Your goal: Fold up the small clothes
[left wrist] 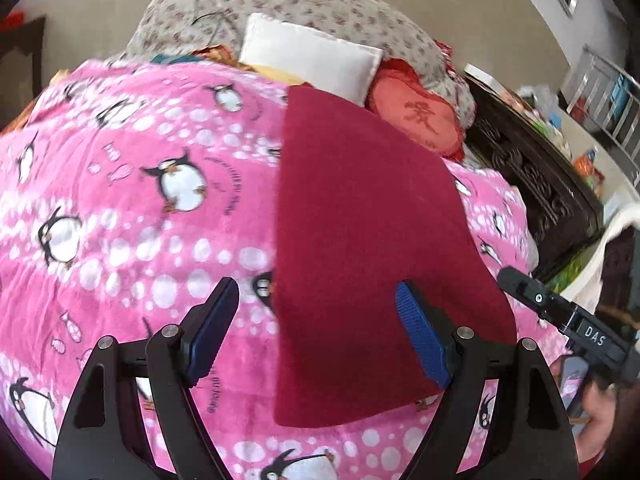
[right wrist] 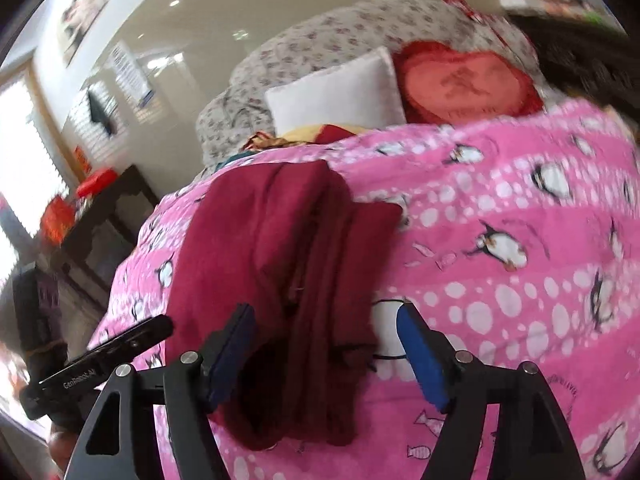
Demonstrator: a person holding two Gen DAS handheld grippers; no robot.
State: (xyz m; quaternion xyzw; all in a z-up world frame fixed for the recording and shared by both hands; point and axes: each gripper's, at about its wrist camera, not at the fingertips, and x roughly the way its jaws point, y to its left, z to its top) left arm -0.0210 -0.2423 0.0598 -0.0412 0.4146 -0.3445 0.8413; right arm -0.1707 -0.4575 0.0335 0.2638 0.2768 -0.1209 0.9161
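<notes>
Both grippers tilt down over the dark red garment (left wrist: pixel 360 248) lying on the pink penguin blanket (left wrist: pixel 132 184). The left gripper (left wrist: pixel 320 328) and right gripper (right wrist: pixel 324 356) gape wide, holding nothing. The right wrist view is blurred, so the garment's folds are unclear.

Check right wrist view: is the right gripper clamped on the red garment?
No, the right gripper stands open, pads clear of the red garment between them.
</notes>
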